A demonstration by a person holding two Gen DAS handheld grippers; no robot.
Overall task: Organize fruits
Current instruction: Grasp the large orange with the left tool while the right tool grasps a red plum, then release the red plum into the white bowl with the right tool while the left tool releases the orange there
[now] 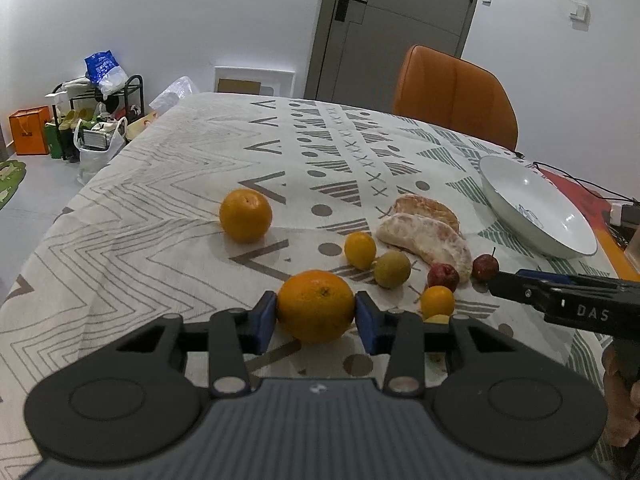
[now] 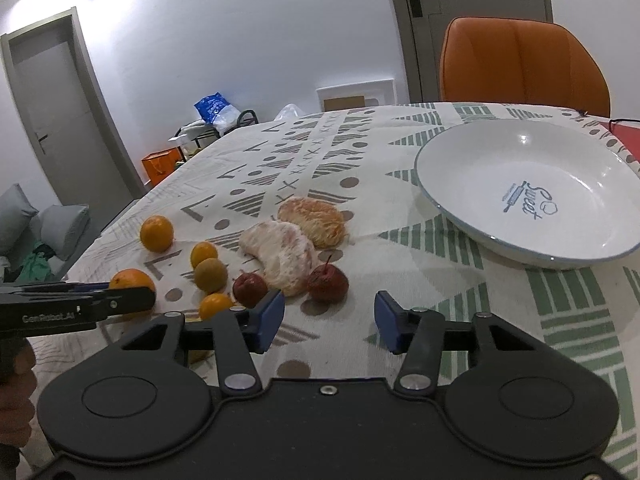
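- The left gripper (image 1: 316, 314) has its jaws closed around a large orange (image 1: 316, 306), one blue pad pressed on each side; whether the fruit is lifted off the cloth or resting on it cannot be told.
- The right gripper (image 2: 329, 322) is released, jaws spread wide over bare cloth with nothing between them, just near of a red crabapple (image 2: 327, 282).
- A second large orange (image 1: 245, 215) sits alone to the far left on the table (image 1: 160, 184), well apart from the other fruit.
- Two peeled pomelo pieces (image 1: 430, 236) lie touching each other in the middle of the spread.
- Near them sit a small yellow-orange citrus (image 1: 360, 250) and, just beside it, a greenish round fruit (image 1: 392, 269).
- Another red crabapple (image 1: 443, 276) touches the near end of the pomelo, and a small orange citrus (image 1: 437, 301) lies just near of it.
- A white plate (image 2: 500, 240) with a blue rim and blue print stands to the right with no fruit in it, beside the pomelo.
- An orange chair (image 2: 520, 64) stands at the far edge of the table.
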